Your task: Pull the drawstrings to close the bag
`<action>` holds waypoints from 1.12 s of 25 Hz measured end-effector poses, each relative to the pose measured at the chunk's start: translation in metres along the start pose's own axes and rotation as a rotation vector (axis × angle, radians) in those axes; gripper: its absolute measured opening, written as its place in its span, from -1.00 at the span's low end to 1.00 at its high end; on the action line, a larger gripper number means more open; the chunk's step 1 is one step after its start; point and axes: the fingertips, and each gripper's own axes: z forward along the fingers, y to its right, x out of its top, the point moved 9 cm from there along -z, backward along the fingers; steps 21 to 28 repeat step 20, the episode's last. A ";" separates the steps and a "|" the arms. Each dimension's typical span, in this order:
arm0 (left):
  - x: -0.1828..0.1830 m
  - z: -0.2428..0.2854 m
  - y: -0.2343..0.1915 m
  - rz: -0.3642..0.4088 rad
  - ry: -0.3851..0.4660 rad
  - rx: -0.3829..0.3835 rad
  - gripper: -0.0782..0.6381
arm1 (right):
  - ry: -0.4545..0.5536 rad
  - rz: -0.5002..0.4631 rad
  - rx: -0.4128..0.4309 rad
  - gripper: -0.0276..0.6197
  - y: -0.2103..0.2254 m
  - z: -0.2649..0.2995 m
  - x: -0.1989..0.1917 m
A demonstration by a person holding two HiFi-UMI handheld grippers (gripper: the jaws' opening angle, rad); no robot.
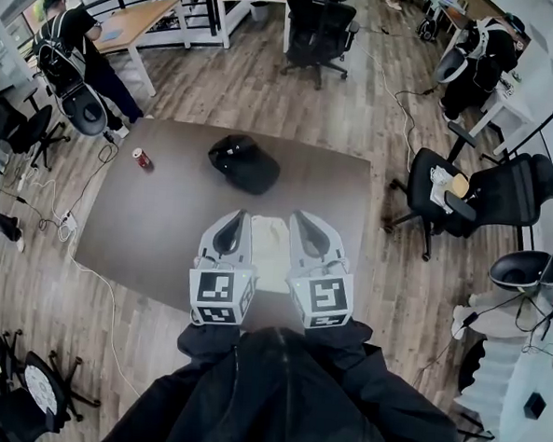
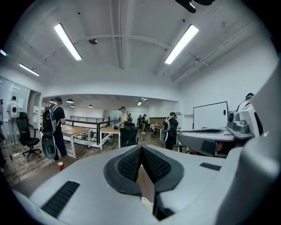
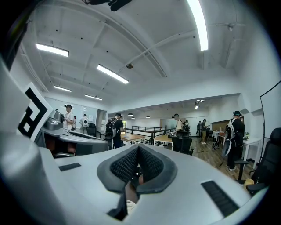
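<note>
Two tongs, both clenched: in its own view the left tongs [image 2: 141,147] show the ribbed pads pressed together at the tip with no cord or cloth between them, and the right tongs [image 3: 137,147] read the same, pads met and nothing caught. A pale scrap shows through the gap low behind each pair of pads; probably the bag underneath, not a thing gripped. From the head view the left tongs [image 1: 237,219] and right tongs [image 1: 302,221] are held side by side, pointing away from the person and roughly level, above the near edge of the table [image 1: 165,218]. The cream cloth bag [image 1: 269,248] lies flat on the table in the strip between and beneath them, largely covered by them. Its mouth and its drawstrings are not visible in any view, so whether the mouth is cinched cannot be told. Judgement on progress: clenched, empty tongs over the bag fit either a bag whose strings are yet to be taken or one already drawn shut and let go; the pictures do not settle which. Further out: a black cap [image 1: 244,164] at the far middle of the table, a red can [image 1: 143,160] far left, office chairs and people beyond.
</note>
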 end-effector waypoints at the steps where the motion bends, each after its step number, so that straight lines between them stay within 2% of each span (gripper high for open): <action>1: -0.001 0.001 0.000 0.000 -0.001 0.000 -0.70 | -0.002 0.000 0.001 -0.85 0.001 0.000 -0.001; 28: -0.009 0.004 0.000 -0.001 -0.028 0.013 -0.69 | -0.023 -0.006 0.017 -0.85 0.008 0.001 -0.010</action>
